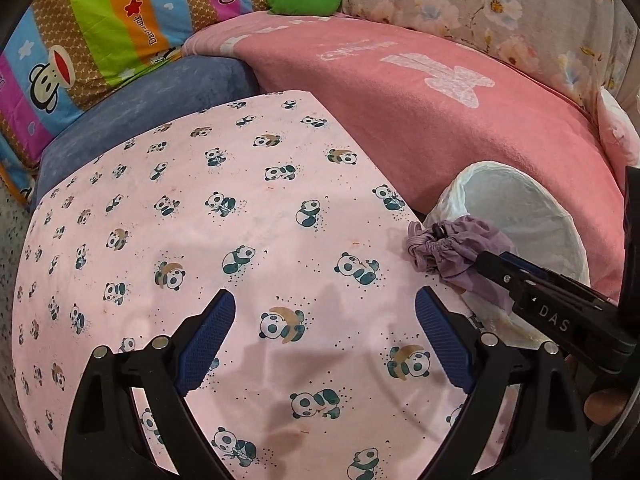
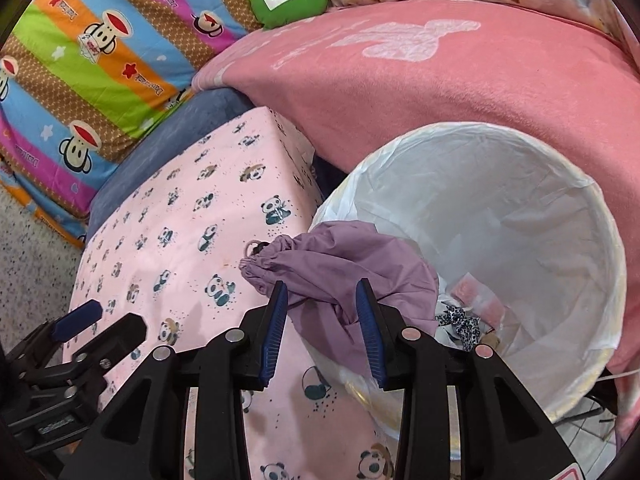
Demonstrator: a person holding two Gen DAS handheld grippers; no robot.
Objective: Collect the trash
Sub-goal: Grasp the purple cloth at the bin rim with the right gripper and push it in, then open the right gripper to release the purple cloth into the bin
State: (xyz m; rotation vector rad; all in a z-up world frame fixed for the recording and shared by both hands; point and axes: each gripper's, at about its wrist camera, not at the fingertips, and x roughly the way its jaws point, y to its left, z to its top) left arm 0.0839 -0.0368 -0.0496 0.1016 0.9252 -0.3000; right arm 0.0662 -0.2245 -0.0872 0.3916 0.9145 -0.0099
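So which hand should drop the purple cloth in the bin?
Right. The right gripper already has its jaws around the purple cloth at the bin's rim; the left gripper is open over the panda cloth.

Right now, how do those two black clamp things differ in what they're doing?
The left gripper is spread wide and holds nothing, hovering over the panda-print cloth. The right gripper is narrower, with the purple fabric pouch between its fingers at the rim of the white-lined bin. The left gripper points at bare cloth; the right gripper points toward the bin. Both share black frames and blue ribbed pads.
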